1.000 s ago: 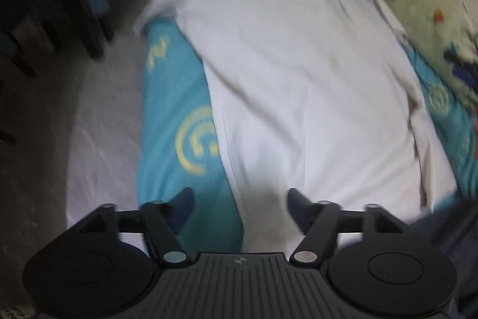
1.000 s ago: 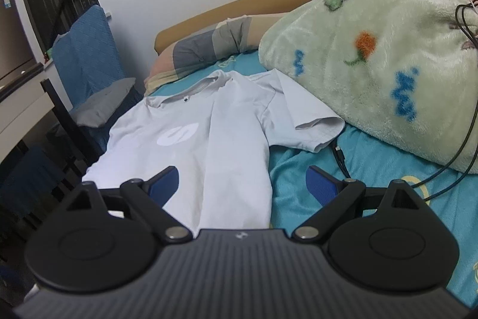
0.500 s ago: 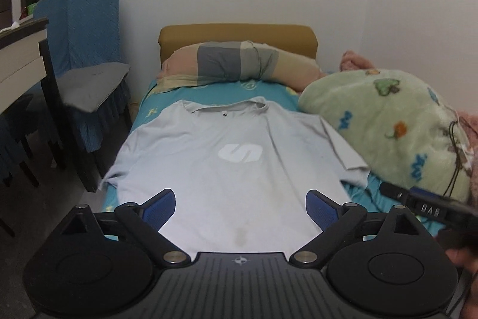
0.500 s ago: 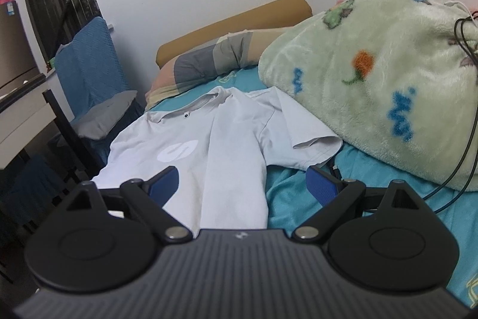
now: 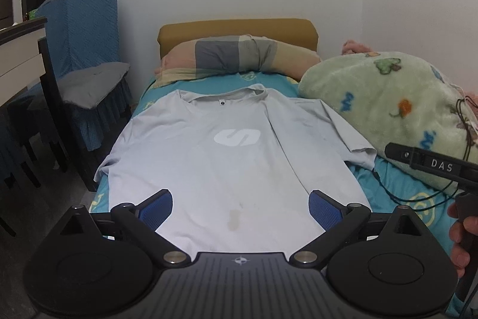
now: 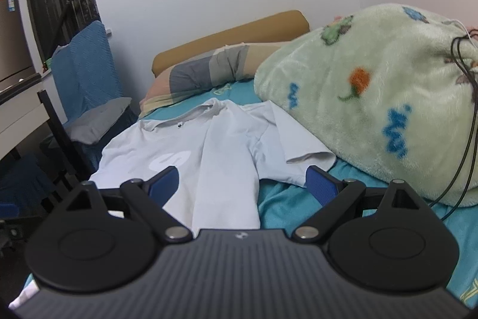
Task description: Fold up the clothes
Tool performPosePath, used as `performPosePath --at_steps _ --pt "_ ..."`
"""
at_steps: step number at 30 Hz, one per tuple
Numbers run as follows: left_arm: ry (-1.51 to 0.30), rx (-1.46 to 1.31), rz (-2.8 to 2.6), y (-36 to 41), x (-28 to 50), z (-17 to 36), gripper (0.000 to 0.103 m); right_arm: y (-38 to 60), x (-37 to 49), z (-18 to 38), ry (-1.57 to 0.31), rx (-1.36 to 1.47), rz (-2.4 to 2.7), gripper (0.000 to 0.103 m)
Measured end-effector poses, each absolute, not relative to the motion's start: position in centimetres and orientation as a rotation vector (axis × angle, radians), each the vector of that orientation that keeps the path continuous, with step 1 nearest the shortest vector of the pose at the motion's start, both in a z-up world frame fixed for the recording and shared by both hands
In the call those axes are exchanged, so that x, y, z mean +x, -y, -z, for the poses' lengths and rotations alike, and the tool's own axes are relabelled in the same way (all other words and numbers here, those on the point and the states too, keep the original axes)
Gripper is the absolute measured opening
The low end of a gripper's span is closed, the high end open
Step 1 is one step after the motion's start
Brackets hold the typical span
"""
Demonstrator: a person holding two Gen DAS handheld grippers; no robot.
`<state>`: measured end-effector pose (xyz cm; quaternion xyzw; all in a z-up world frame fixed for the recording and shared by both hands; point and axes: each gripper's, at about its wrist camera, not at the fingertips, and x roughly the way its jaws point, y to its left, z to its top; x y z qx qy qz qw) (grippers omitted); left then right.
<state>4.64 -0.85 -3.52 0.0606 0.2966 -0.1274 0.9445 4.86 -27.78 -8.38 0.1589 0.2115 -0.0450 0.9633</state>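
Note:
A pale grey short-sleeved T-shirt (image 5: 239, 166) with a white logo lies flat and spread on the teal bed sheet, collar toward the pillow. It also shows in the right wrist view (image 6: 215, 157). My left gripper (image 5: 240, 207) is open and empty, held above the shirt's hem. My right gripper (image 6: 243, 180) is open and empty, above the shirt's right side near its sleeve (image 6: 301, 151). The right gripper's body (image 5: 433, 166) shows at the right edge of the left wrist view.
A green fleece blanket (image 5: 388, 112) with a black cable (image 6: 466, 121) over it is piled on the bed's right side. A striped pillow (image 5: 239, 56) lies by the headboard. A blue-covered chair (image 5: 89, 71) and a desk (image 5: 18, 56) stand left of the bed.
The left gripper has tilted up from looking down at the shirt's lower half to facing along the bed, and its jaws opened wider. The right gripper has shifted slightly.

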Motion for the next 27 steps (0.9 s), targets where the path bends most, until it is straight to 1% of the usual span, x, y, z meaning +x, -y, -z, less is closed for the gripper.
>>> performPosePath --at_steps 5,10,11,12,13,16,21,26,27 --pt "-0.559 0.128 0.217 0.7 4.1 2.7 0.101 28.6 6.2 8.7 -0.427 0.278 0.114 0.093" --pt "-0.557 0.113 0.167 0.2 4.8 2.9 0.102 30.4 10.7 9.8 -0.469 0.17 0.13 0.093" --pt "-0.555 0.104 0.162 0.1 5.1 3.0 0.102 31.0 11.9 10.3 -0.484 0.153 0.139 0.089" --pt "-0.554 0.092 0.157 -0.1 5.5 3.1 0.102 31.7 13.2 10.8 -0.5 0.136 0.148 0.083" --pt "-0.552 0.079 0.154 -0.2 5.9 3.1 0.102 32.3 14.4 11.3 -0.516 0.119 0.157 0.082" --pt "-0.539 0.039 0.149 -0.4 7.2 3.3 0.102 33.2 17.6 12.8 -0.552 0.028 0.165 0.082" --pt "-0.535 -0.019 0.16 -0.8 9.8 4.3 0.102 33.5 20.2 14.4 -0.607 0.011 0.14 0.082" --pt "-0.581 -0.029 0.158 -0.5 12.1 6.0 0.102 33.8 22.9 16.0 -0.662 -0.007 0.116 0.082" --pt "-0.585 -0.029 0.157 -0.4 12.4 6.1 0.102 33.8 23.4 16.3 -0.673 -0.01 0.111 0.076"
